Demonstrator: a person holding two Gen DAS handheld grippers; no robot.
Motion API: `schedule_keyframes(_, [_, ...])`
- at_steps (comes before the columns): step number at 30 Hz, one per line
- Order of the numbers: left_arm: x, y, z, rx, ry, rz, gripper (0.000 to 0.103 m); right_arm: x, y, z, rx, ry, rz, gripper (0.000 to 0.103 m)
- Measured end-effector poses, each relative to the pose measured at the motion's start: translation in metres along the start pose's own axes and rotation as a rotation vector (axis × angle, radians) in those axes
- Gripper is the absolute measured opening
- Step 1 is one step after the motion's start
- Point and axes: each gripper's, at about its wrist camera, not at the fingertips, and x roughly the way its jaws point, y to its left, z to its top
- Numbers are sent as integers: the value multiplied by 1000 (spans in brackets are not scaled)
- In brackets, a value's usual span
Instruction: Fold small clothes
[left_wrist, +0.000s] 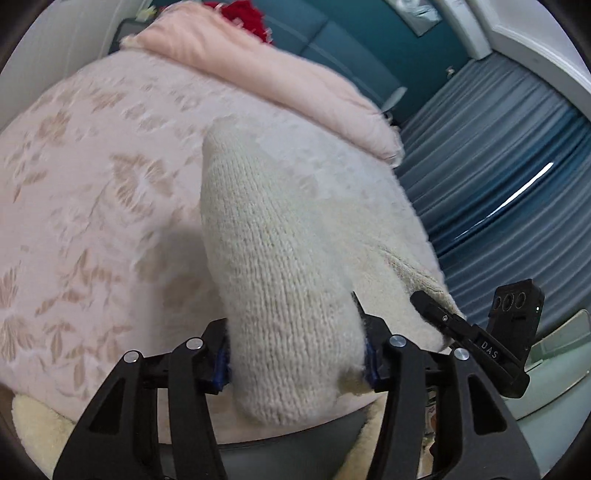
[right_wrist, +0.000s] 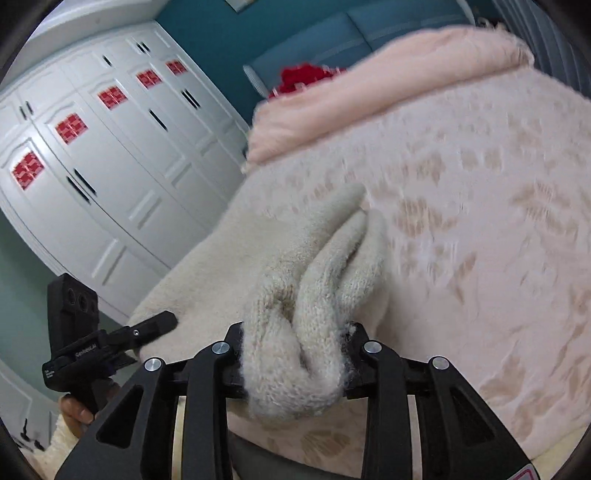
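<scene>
A cream knitted garment (left_wrist: 273, 266) lies on a pink floral bedspread (left_wrist: 92, 177). My left gripper (left_wrist: 295, 354) is shut on one edge of the knit, which bulges up between the jaws and hides the fingertips. My right gripper (right_wrist: 295, 350) is shut on another bunched, folded part of the same cream knit (right_wrist: 314, 266). The right gripper (left_wrist: 461, 328) shows in the left wrist view at the knit's right edge. The left gripper (right_wrist: 122, 336) shows in the right wrist view at the knit's left edge, with the hand under it.
A folded pale pink blanket (left_wrist: 258, 62) lies at the far end of the bed (right_wrist: 498, 221) with something red (right_wrist: 306, 75) behind it. White wardrobe doors (right_wrist: 110, 147) stand on one side, blue pleated curtains (left_wrist: 498, 166) on the other. A teal wall is behind.
</scene>
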Motion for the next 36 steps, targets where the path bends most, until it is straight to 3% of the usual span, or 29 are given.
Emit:
schedule_keyframes(1, [21, 36, -19, -57, 31, 68, 52, 38, -16, -20, 57, 125, -51, 35])
schedule_keyframes(2, [40, 71, -37, -142, 95, 140, 53, 55, -26, -39, 120, 172, -58, 36])
schedule_keyframes(3, [51, 99, -56, -246, 146, 147, 56, 45, -27, -49, 156, 80, -26, 44])
schedule_keyframes(4, [43, 113, -68, -306, 98, 55, 60, 33, -22, -51, 149, 26, -48, 56])
schedule_keyframes(5, [28, 115, -74, -315, 39, 27, 65, 25, -14, -49, 114, 12, -86, 60])
schedule_keyframes(7, [6, 101, -69, -219, -27, 93, 68, 14, 0, -35, 40, -7, -147, 62])
schedule_keyframes(8, [-2, 93, -65, -169, -52, 97, 75, 12, 4, -27, 22, -18, -161, 66])
schedule_keyframes(10, [-6, 81, -49, -92, -74, 78, 90, 20, 5, -10, 26, -27, -178, 81])
schedule_keyframes(13, [15, 82, -22, -95, -42, 77, 94, 57, -6, 8, 80, 50, -189, 83])
schedule_keyframes(16, [50, 101, -7, -194, 48, 50, 94, 92, -26, 14, 182, 118, -96, 83])
schedule_keyframes(17, [62, 113, -7, -245, 72, 31, 91, 100, -32, 15, 240, 136, -32, 81])
schedule_keyframes(18, [72, 123, -6, -304, 102, -1, 84, 104, -34, 15, 287, 145, 31, 63])
schedule_keyframes(19, [80, 130, -8, -349, 139, -13, 70, 102, -32, 16, 308, 138, 53, 47])
schedule_keyframes(21, [79, 128, -4, -359, 132, -41, 55, 89, -12, 26, 227, 100, 43, 37])
schedule_keyframes(23, [66, 105, 6, -252, 100, -48, 45, 66, 14, 39, 135, 36, 83, 33])
schedule_keyframes(26, [43, 68, 25, -119, 40, -73, 44, 29, 50, 61, 12, -84, 71, 33])
schedule_keyframes(29, [27, 50, 43, -39, -35, -79, 50, 18, 43, 75, 1, -125, 43, 38])
schedule_keyframes(31, [36, 50, 51, 1, -46, -5, 63, 35, 17, 77, 27, -104, -54, 55])
schedule_keyframes(32, [46, 54, 51, 26, -47, 73, 68, 46, 2, 76, 28, -85, -170, 55])
schedule_keyframes(33, [58, 60, 49, 40, -36, 159, 68, 51, -9, 72, 23, -69, -296, 50])
schedule_keyframes(34, [67, 66, 47, 46, -16, 235, 66, 45, -13, 69, 24, -81, -343, 38])
schedule_keyframes(36, [62, 71, 37, 42, -12, 256, 65, 17, -3, 59, 21, -146, -211, 26])
